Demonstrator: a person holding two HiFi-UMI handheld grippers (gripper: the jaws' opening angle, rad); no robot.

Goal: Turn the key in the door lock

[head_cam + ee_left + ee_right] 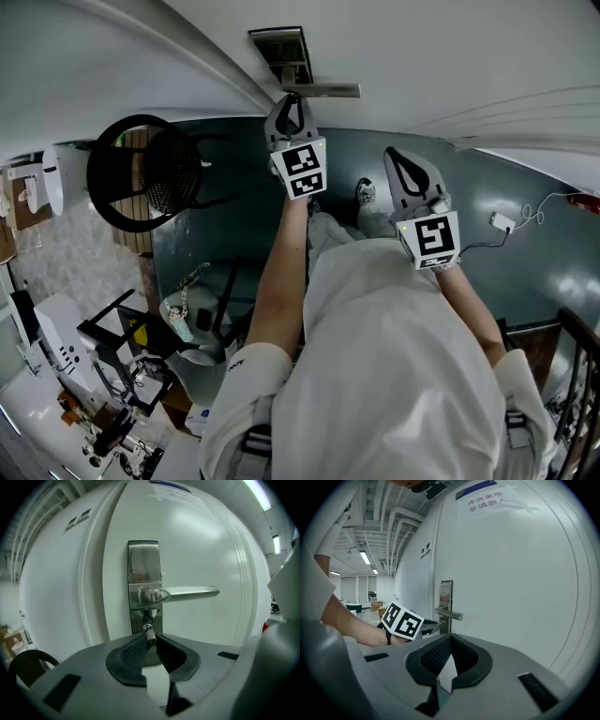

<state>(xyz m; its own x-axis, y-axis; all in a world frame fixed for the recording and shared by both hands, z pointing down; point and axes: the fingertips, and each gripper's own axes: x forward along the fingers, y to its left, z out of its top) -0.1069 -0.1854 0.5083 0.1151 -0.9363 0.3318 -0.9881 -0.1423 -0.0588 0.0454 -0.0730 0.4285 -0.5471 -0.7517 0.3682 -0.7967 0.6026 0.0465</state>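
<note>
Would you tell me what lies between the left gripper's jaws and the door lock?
The key: the left gripper view shows the left gripper shut on it, just below the handle.

A lock plate [143, 583] sits on the door [206, 545], near the door's left edge. A lever handle [190, 592] runs rightward from the middle of the plate. Just below the handle's hub, a key [148, 631] stands in the plate, pinched between the tips of the left gripper [150, 639] directly before it. The right gripper [450, 638] is to the right of the left one, facing bare door with nothing between its jaws. A paper notice [485, 501] is high on the door, above the handle. A round-backed chair [145, 173] stands well left of both grippers.
</note>
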